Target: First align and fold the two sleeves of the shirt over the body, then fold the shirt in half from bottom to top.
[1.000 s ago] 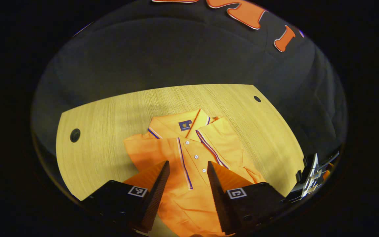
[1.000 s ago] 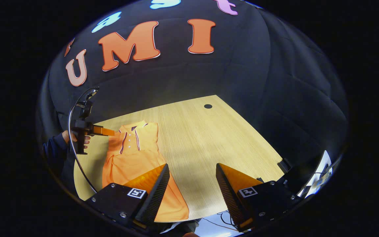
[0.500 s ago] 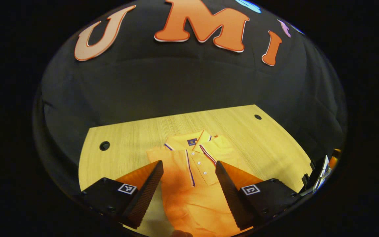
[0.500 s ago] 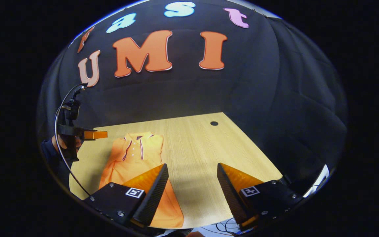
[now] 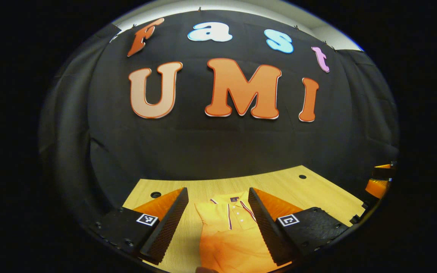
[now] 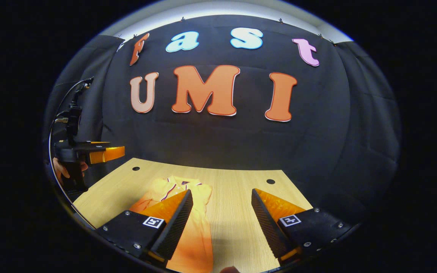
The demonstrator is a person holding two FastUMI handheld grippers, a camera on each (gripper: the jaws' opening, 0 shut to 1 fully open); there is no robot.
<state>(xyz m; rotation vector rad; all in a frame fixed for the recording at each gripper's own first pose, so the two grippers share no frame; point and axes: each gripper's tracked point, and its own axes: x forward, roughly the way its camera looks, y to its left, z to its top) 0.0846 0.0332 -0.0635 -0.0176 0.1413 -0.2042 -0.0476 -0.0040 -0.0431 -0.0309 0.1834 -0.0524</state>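
Judging by shirt [image 5: 229, 231] on table [image 5: 309, 189]: sleeves folded, half-fold pending; left gripper [image 5: 218, 223] & right gripper [image 6: 222, 223] both spread, empty.

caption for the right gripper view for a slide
Open right gripper held above a wooden table, orange polo shirt lying flat.

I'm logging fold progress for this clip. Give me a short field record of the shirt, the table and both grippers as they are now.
shirt: orange polo shirt, flat on the table, collar toward the far wall
sleeves: look folded in over the body
bottom-to-top fold: not yet done
table: light wood table, small round holes near its far edge
left gripper: jaws open, above the shirt, holding nothing
right gripper: jaws open, holding nothing
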